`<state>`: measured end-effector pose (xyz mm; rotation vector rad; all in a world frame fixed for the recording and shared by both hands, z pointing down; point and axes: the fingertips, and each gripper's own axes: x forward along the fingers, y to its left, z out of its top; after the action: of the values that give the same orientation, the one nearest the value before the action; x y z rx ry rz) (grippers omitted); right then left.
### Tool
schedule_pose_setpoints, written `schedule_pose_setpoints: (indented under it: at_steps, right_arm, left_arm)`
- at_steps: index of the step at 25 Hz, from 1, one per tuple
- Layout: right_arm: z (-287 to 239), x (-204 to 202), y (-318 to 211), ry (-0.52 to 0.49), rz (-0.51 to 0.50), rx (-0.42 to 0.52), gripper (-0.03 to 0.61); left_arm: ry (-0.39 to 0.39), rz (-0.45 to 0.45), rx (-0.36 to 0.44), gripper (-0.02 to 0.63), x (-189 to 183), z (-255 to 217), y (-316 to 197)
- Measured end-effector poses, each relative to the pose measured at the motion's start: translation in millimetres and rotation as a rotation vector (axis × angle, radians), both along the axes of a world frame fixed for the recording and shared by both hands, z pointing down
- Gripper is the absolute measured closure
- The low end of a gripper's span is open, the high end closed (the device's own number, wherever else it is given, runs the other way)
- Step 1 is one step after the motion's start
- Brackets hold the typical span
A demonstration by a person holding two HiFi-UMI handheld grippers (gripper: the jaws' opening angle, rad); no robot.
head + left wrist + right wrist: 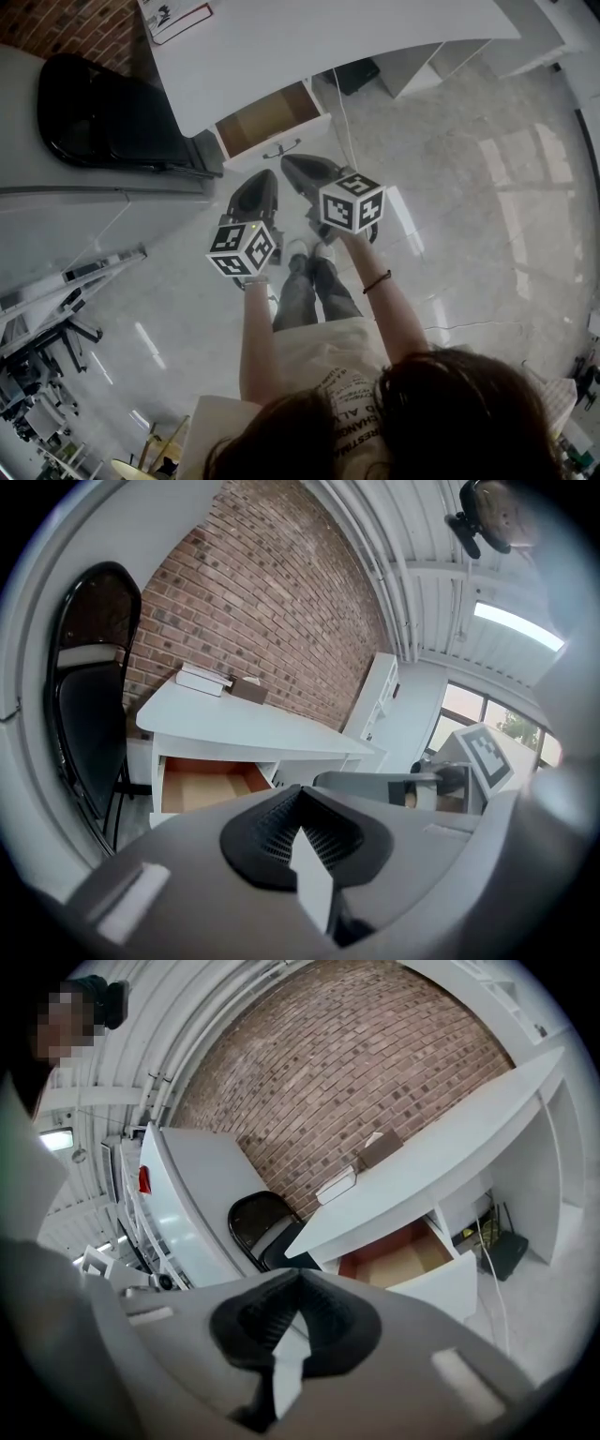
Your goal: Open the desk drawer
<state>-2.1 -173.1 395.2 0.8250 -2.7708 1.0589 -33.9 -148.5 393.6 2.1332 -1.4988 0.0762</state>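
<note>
The head camera looks steeply down from above the person onto the left gripper (266, 178) and right gripper (291, 165), with the white desk (281, 56) at the far edge. Both gripper cameras sit low and near, facing that desk along their jaws, the right one tilted. All three views share the open wood-lined drawer (272, 117), the black folding chair (103, 117) and the red brick wall (66, 23).

Black chair (103, 112) by brick wall (66, 23), white book (178, 19), glossy pale floor (487, 206)
</note>
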Motion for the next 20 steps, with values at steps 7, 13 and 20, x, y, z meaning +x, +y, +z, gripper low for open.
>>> schedule_pose_setpoints:
  at_steps: [7,13,20]
  right_arm:
    - [-1.8,-0.3,7.8,-0.003,-0.016,0.023,0.577]
    - [1.7,-0.1,15.6,0.003,-0.024,0.023,0.575]
    - [2.6,-1.7,16.9,-0.008,-0.026,0.019,0.575]
  left_arm:
    - [-0.039,0.023,0.014,0.612,4.3,-2.6,6.8]
    - [-0.044,0.017,0.019,0.612,3.9,-3.4,12.9]
    - [-0.044,0.008,0.021,0.612,0.1,-4.4,13.7]
